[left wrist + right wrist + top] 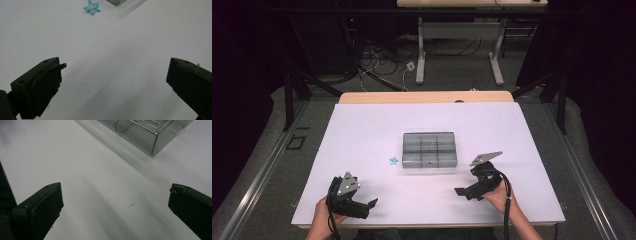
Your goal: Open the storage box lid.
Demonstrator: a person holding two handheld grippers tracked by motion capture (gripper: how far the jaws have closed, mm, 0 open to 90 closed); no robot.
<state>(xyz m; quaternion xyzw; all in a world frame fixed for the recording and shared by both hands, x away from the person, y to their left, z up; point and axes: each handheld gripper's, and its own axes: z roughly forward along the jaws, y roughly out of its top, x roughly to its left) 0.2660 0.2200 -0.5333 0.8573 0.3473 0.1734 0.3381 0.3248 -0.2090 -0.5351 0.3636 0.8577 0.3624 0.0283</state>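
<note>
Now both grippers rest low over the white surface (362,130), near the person's edge. The left gripper (371,204) has its jaws released wide, with nothing between them. The right gripper (458,191) also has its jaws spread wide and empty. A clear plastic box with small compartments (429,149) sits in the middle of the surface, well apart from both grippers; one corner of it (150,137) appears in the right gripper view. A small light-blue star-shaped piece (393,161) lies flat just beside the left side of the box, and it (92,7) is well ahead of the left jaws.
</note>
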